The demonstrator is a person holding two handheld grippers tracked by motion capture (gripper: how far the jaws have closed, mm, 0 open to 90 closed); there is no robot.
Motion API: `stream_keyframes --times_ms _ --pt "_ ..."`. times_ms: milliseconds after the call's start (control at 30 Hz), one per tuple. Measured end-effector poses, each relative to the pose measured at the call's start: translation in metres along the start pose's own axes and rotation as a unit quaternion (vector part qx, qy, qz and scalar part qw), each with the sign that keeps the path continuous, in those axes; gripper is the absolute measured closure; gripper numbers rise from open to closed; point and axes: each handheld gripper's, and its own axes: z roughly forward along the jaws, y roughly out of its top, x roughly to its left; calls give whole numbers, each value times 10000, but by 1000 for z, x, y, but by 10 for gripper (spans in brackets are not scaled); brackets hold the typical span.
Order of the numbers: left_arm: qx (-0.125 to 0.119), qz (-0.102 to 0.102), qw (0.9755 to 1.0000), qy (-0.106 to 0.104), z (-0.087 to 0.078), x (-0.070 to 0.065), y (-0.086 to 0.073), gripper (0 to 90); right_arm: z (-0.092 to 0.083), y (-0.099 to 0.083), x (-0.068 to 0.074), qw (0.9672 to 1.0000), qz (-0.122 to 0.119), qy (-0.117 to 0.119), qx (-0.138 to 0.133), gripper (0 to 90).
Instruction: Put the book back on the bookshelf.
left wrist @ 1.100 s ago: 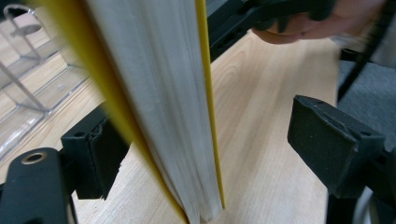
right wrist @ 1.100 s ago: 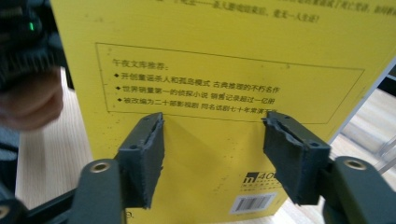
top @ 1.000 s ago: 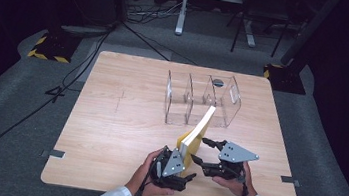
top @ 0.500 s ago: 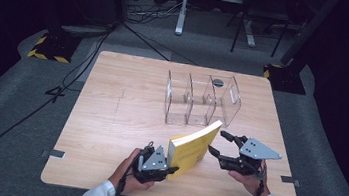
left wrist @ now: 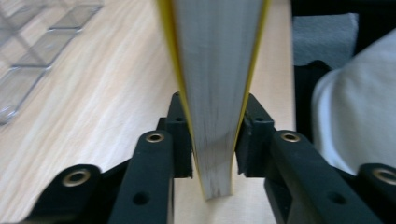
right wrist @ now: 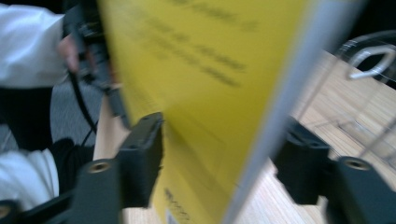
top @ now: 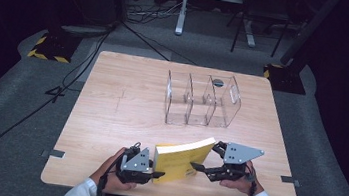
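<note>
One yellow book (top: 182, 160) stands on edge near the front of the bench (top: 121, 101), between two tongs. The left tongs (top: 153, 175) are clenched on its lower corner, pads pressing both covers after closing and easing slightly. The right tongs (top: 204, 157) have been closing around the book's other end; I cannot tell whether they grip. One clear organizer (top: 202, 101) with three compartments stands behind.

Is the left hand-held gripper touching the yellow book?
Touching. In the left gripper view, the left hand-held gripper has both black pads pressed flat against the covers of the yellow book, with no gap on either side.
</note>
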Motion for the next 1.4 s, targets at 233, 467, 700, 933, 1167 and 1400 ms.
stream_keyframes --times_ms 233,467,700,933,1167,1400 --pt "-184 -222 9990 347 10 12 2 561 -20 -5 2 9997 28 135 -179 686" --pt "-109 72 9996 248 35 23 23 558 -38 -1 11 9994 -185 43 -298 717" --pt "-281 173 9994 42 71 29 45 595 -50 -11 -1 9989 -15 -473 -53 689" --pt "-177 -47 9993 334 79 28 49 493 -55 -17 -4 9977 94 -656 -161 752" --pt "237 -957 9927 695 51 26 21 329 -56 -16 -4 9965 157 -804 -135 754" --pt "582 -1387 9838 970 16 15 -17 205 -56 -17 -6 9952 368 -884 -177 751"
